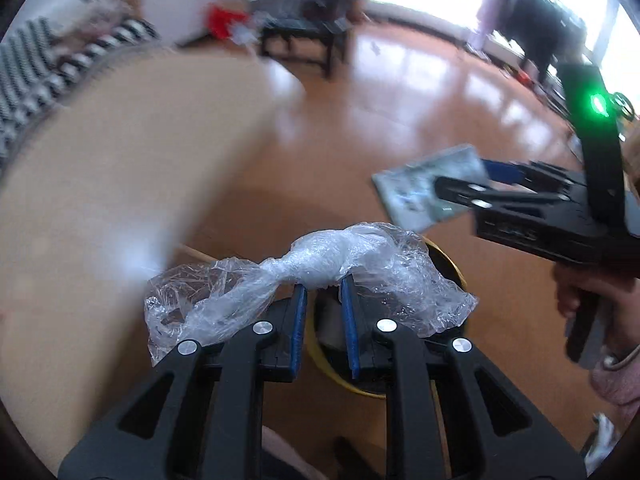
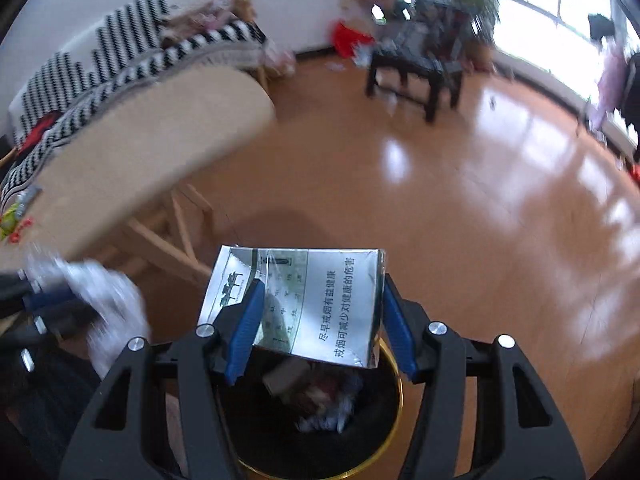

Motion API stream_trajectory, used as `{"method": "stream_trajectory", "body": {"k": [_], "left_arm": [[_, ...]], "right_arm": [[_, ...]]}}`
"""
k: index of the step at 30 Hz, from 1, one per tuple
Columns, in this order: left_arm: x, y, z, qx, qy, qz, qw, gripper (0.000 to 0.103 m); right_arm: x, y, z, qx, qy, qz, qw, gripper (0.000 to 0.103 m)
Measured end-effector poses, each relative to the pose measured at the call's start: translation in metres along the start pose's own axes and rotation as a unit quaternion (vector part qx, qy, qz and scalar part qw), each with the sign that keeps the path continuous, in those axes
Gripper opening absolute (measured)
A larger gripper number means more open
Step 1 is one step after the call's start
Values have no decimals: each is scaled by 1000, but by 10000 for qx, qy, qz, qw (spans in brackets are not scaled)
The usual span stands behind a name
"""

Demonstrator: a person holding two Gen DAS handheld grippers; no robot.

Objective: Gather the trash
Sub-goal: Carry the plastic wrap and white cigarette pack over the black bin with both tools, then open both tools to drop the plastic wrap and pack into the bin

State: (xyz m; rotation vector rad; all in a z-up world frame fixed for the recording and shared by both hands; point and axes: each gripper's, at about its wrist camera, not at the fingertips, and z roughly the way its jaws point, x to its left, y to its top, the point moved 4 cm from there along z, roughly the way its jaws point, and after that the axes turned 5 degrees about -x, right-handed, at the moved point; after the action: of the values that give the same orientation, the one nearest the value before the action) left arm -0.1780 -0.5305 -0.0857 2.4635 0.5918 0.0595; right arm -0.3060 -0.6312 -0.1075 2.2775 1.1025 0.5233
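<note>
Over the glossy wooden floor I see both grippers held above the bin, with the round beige table off to my left and a dark low table far back by the wall.

Below my tools sits the black trash bin with its gold rim; scraps already lie inside it, blurred beyond naming.

My right gripper is clamped on a silver cigarette pack, its blue pads pressed to the pack's two sides. The pack hangs tilted, directly over the bin's mouth, printed face toward the camera. In the left wrist view the same pack shows at the tips of the right gripper, up and to the right.

My left gripper pinches a crumpled clear plastic wrap at its twisted middle, the jaws nearly closed on it, loose ends spilling to both sides. It too is above the bin. From the right wrist view it is a white blur at the left edge.
</note>
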Motion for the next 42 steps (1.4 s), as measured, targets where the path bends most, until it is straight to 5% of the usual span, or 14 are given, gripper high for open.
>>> {"method": "stream_trajectory", "body": {"k": [8,12,28,29,30,31,33,36,42], "left_arm": [[-25,-50,79,806,-283,324,9958,16],[-6,-59,101,1168,-445,-82,9921,16],[5,-61,109,1270,-340,-183,9912,19],[2,-63,108,1294,-238,-140,9912,22],[2,-64,108,1300,-133,-88,9914,41],[3,-64,106,1255,-110,-76,9920,71],[2,-59,97,946,-70,-65,9955,94],[0,-59,91,878,-294,-29,9957,96],[-8,-53,72,566,-654,-83,9962,96]], "right_arm": [[-34,-74,48,669,-125,741,9949,57],[-34,-82,57,816,-139,793,9934,57],[-23,-73,60,933,-13,792,9925,58],[-24,-72,59,895,-29,814,9926,59],[-25,-70,56,836,-73,858,9928,61],[-27,-68,55,790,-80,942,9924,63],[-28,-65,52,720,-63,1059,9917,69],[-27,-59,43,533,-105,1029,9932,91],[-26,-46,26,214,-153,1036,9943,96]]}}
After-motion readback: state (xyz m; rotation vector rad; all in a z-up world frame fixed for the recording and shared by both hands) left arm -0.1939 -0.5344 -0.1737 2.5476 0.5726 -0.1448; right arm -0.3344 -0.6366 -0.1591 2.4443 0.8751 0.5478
